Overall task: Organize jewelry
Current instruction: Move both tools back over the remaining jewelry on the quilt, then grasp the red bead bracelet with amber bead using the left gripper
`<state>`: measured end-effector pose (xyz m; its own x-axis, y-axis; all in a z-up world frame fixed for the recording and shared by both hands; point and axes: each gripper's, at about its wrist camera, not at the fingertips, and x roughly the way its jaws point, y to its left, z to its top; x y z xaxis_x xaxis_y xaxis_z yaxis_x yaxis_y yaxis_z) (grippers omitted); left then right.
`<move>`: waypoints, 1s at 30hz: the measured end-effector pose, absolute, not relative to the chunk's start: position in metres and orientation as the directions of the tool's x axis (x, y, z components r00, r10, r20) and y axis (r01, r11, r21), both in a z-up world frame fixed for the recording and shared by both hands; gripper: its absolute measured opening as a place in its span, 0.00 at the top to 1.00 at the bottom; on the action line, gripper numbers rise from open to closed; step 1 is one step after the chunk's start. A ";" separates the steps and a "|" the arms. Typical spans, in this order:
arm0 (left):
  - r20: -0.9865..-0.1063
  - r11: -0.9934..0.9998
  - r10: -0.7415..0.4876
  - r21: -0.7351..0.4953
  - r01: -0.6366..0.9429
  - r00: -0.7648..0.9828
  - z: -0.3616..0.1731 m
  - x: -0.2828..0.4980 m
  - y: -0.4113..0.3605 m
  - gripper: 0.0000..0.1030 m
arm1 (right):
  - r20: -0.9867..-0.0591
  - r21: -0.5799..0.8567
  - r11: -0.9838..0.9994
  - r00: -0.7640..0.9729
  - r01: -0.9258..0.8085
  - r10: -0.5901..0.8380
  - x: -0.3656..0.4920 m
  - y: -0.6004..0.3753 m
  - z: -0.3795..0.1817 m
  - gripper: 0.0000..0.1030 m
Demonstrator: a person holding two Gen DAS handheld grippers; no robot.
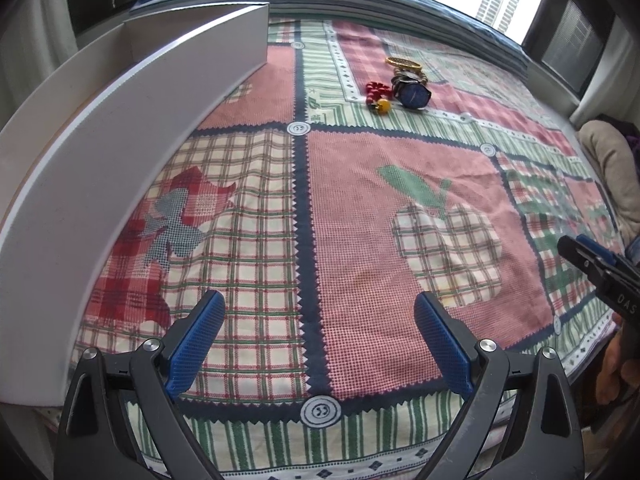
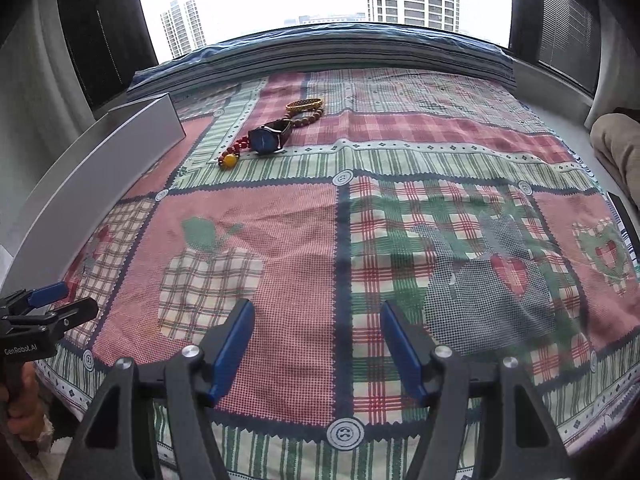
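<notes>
So both claws are just hanging over a patchwork cloth (image 1: 360, 208) with apples, hearts and buttons printed on it, and neither has anything in it. Left claw (image 1: 316, 344) is spread wide, blue pads well apart, empty; right claw (image 2: 318, 350) is open too, a bit narrower, also empty. All the jewelry sits in one little clump toward the far side of the surface: a blue-faced watch (image 2: 265, 139), a red bead bracelet (image 1: 378, 89) with a yellow bead (image 2: 229, 161) on it, a brown bead bracelet (image 2: 310, 115) and a gold bangle (image 2: 304, 103), all touching or overlapping. Off to the left there's a long white box (image 1: 120, 152) with tall walls, well apart from the pile. Nothing lies between the claws and the clump, just bare cloth. Window with high-rises behind.
</notes>
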<state>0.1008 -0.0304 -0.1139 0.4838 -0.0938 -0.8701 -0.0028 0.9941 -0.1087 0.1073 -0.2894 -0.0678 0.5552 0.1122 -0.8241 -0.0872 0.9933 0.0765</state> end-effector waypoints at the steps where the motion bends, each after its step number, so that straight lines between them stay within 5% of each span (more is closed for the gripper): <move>1: -0.871 0.993 -0.099 -0.115 -0.003 0.482 -0.114 0.102 -0.031 0.07 | -0.824 0.071 0.995 0.558 -0.074 0.100 0.110 -0.294 -0.070 0.35; 13: -0.877 0.992 -0.116 -0.079 0.098 0.467 -0.106 0.146 -0.056 0.07 | -0.852 0.129 0.992 0.511 -0.007 0.114 0.119 -0.316 -0.097 0.35; 23: -0.846 0.979 -0.078 0.034 0.200 0.527 -0.118 0.288 -0.086 0.10 | -0.847 0.162 0.987 0.510 -0.020 0.150 0.106 -0.313 -0.090 0.35; 27: -0.840 0.969 -0.053 0.087 0.231 0.540 -0.140 0.326 -0.110 0.25 | -0.847 0.165 0.986 0.509 -0.022 0.153 0.096 -0.313 -0.086 0.35; 29: -0.846 0.961 -0.046 0.108 0.256 0.531 -0.151 0.332 -0.117 0.48 | -0.850 0.166 0.986 0.503 -0.024 0.155 0.090 -0.314 -0.085 0.35; 30: -0.832 0.960 -0.091 0.073 0.269 0.548 -0.149 0.330 -0.116 0.75 | -0.852 0.165 0.986 0.500 -0.024 0.155 0.088 -0.315 -0.085 0.35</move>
<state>0.3297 -0.1161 -0.1495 0.5477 -0.0906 -0.8317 0.2691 0.9604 0.0726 0.0878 -0.3147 -0.0851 0.4999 0.1547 -0.8522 -0.0235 0.9860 0.1652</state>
